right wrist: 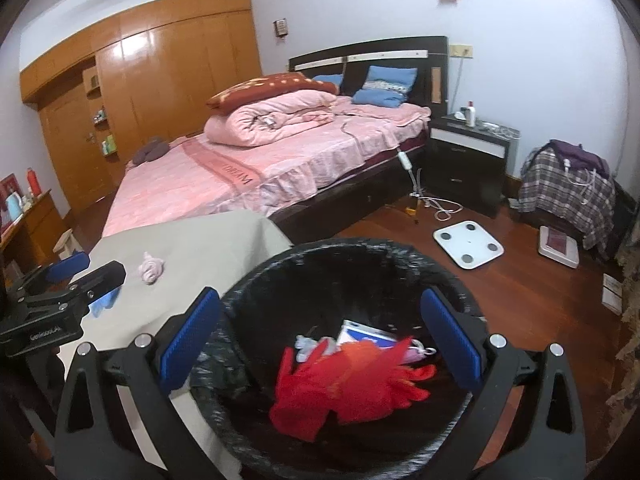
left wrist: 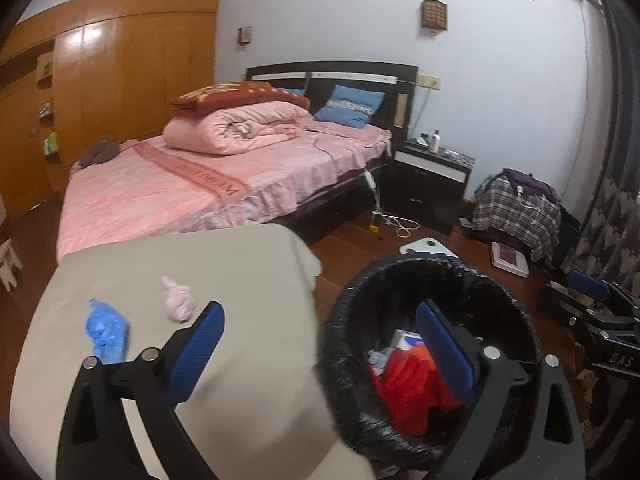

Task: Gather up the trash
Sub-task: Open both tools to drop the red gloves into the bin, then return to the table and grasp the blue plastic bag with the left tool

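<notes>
A bin with a black liner (right wrist: pixel 360 246) stands on the floor beside a low table under a beige cloth (right wrist: pixel 208 248). Inside the bin lie crumpled red plastic (right wrist: pixel 352 384), a blue-and-white packet (right wrist: pixel 360 334) and pale scraps. My right gripper (right wrist: pixel 320 296) hangs open over the bin mouth, nothing between its pads. My left gripper (left wrist: pixel 320 308) is open and empty too, spanning the table edge and the bin rim (left wrist: pixel 360 292). On the cloth (left wrist: pixel 220 272) rest a blue crumpled wad (left wrist: pixel 106 332) and a pink crumpled wad (left wrist: pixel 179 300), both left of the left gripper.
A bed with pink covers (right wrist: pixel 280 160) fills the room behind the table. A dark nightstand (right wrist: pixel 468 160), a white bathroom scale (right wrist: pixel 468 246) with cables near it, and a plaid-covered pile (right wrist: pixel 568 188) stand on the wooden floor to the right. A wooden wardrobe (left wrist: pixel 120 80) lines the far wall.
</notes>
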{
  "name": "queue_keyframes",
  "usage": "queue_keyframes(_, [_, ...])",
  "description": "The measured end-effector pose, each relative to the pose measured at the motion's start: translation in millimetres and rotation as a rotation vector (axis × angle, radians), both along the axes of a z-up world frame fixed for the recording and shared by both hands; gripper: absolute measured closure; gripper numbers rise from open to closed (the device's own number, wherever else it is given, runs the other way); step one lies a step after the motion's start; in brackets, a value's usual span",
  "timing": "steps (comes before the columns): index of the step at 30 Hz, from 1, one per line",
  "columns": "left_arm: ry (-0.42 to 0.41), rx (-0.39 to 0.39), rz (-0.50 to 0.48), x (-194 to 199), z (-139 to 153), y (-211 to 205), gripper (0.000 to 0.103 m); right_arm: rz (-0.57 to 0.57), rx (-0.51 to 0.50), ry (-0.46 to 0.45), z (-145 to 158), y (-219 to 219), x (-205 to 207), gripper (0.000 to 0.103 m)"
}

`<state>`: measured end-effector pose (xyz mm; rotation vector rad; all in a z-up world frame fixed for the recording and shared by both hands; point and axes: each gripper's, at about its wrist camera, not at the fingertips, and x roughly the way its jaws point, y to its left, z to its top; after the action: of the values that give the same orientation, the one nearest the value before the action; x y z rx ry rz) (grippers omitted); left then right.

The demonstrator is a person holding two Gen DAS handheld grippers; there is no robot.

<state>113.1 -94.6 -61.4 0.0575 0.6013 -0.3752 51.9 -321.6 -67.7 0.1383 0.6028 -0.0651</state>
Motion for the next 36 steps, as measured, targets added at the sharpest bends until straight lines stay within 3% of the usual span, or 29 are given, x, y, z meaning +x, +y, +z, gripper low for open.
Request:
queue_keyframes(12, [-0.018, 0.052, 0.192, -4.4, -16.8, 88.9, 0.008, 0.147, -0.002, 0.014, -13.4, 82.7, 36.0, 0.005])
queue_keyframes(25, [-0.001, 0.069, 0.427, 38.5, -60.1, 196.4, 0.008, 0.253, -0.006, 0.021, -43.2, 179.2, 108.3, 0.005])
queue_keyframes(36, [0.087, 0.079, 0.434, 110.3, -105.1, 228.5, 0.008, 0.228, -0.001, 0.101, -89.3, 223.9, 187.5, 0.005])
